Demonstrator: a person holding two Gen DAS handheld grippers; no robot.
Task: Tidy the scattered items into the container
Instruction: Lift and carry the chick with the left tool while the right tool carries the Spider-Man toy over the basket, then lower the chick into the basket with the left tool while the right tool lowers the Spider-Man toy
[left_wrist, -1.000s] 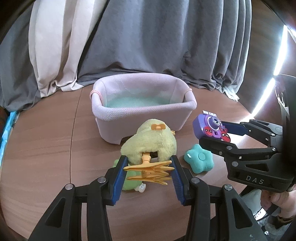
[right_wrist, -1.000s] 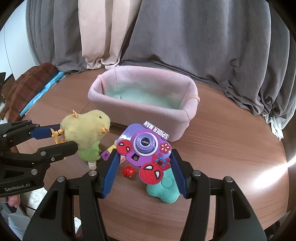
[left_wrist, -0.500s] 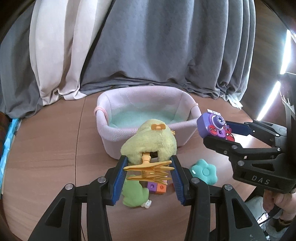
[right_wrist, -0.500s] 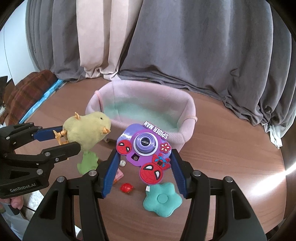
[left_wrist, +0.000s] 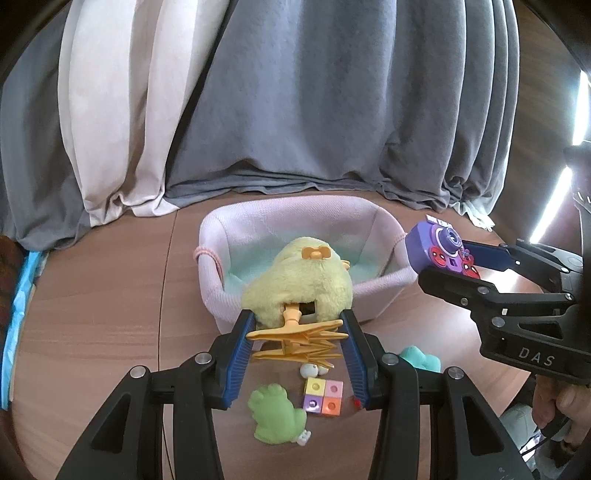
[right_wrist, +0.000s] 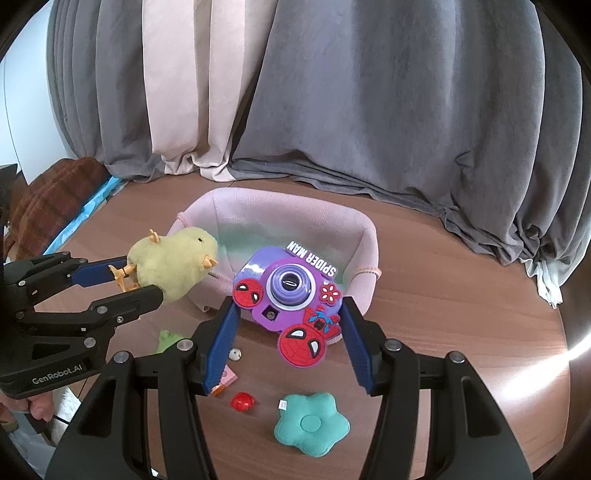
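Note:
My left gripper (left_wrist: 297, 334) is shut on the orange feet of a yellow plush chick (left_wrist: 299, 275), held in the air at the near rim of the pink fabric basket (left_wrist: 295, 206). My right gripper (right_wrist: 290, 310) is shut on a purple Spider-Man toy camera (right_wrist: 291, 286), held above the table in front of the basket (right_wrist: 365, 236). In the right wrist view the chick (right_wrist: 173, 264) hangs by the basket's left end. In the left wrist view the camera (left_wrist: 439, 249) is at the basket's right end.
On the brown table lie a green frog toy (left_wrist: 275, 413), a four-colour block (left_wrist: 323, 397), a small white piece (left_wrist: 309, 369), a teal flower cushion (right_wrist: 312, 424) and a red bead (right_wrist: 242, 400). Grey and beige curtains hang behind. A plaid cloth (right_wrist: 48, 195) lies far left.
Both grippers have risen and moved forward toward the basket, each carrying its toy. The loose toys on the table now show below the fingers.

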